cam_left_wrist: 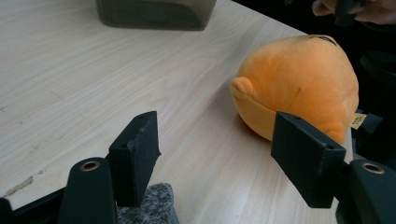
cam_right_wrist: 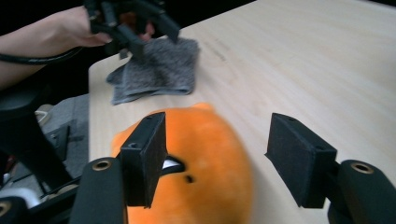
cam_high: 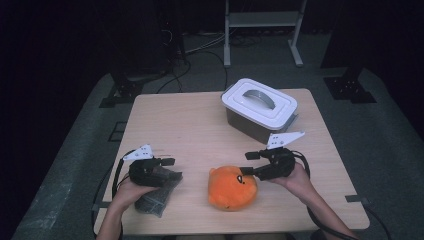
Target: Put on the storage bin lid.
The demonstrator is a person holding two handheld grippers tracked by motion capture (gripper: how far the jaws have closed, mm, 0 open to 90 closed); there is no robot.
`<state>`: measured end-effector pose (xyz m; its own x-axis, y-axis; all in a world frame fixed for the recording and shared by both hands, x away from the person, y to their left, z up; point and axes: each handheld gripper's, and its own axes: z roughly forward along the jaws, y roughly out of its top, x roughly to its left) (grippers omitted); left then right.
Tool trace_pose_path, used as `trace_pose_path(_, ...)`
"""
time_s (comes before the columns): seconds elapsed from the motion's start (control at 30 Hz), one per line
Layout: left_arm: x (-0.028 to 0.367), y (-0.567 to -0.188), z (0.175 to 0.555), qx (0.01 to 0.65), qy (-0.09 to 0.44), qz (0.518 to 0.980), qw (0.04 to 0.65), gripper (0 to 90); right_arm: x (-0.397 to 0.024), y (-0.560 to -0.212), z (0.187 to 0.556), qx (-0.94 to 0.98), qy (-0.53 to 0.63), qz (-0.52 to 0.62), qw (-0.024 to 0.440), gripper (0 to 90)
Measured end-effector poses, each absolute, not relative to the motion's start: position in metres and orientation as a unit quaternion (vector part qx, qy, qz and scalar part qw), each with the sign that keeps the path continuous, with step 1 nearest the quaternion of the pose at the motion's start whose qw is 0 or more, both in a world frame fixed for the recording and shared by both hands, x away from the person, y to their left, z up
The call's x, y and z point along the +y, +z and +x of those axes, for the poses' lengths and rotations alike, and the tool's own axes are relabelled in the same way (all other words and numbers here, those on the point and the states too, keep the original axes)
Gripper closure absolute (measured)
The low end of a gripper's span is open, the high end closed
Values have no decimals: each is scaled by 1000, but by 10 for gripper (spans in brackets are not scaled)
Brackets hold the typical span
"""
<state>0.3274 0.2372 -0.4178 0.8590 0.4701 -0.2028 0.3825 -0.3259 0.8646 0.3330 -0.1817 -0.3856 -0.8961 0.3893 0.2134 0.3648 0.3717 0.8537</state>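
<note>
Orange plush toy (cam_high: pixel 232 187) lying on the light wooden surface (cam_high: pixel 200 130), near edge, a little right of centre, dark face markings turned toward the right side. Right gripper (cam_high: pixel 248 163) held level just right of the toy, jaws parted wide and gripping nothing; in the right gripper view the toy (cam_right_wrist: pixel 196 172) sits below and partly between the two black pads, left pad in front of it, no pressing visible. Right hand (cam_high: pixel 300 181) behind the gripper body, grey three-cornered plate on top.

Left gripper (cam_high: pixel 167 167) at the near left, over a folded grey cloth (cam_high: pixel 159 196) lying flat close to the near edge. Jaws here open too, nothing between them; in the left gripper view bare wood between the pads, a corner of the cloth (cam_left_wrist: pixel 152 205) under the left pad, the toy (cam_left_wrist: pixel 299 86) farther off toward the right pad. Left hand (cam_high: pixel 127 192) wrapped around the body.

Grey box with a white lid (cam_high: pixel 259 108) and arched handle standing at the far right of the surface, well apart from toy and cloth.
</note>
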Motion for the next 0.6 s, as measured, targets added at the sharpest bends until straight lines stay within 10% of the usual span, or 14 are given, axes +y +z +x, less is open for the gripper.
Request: trace_pose_path(0.6,232,-418,327,256,60,809,526,242,-209,-367,374,821,504,262,64,265)
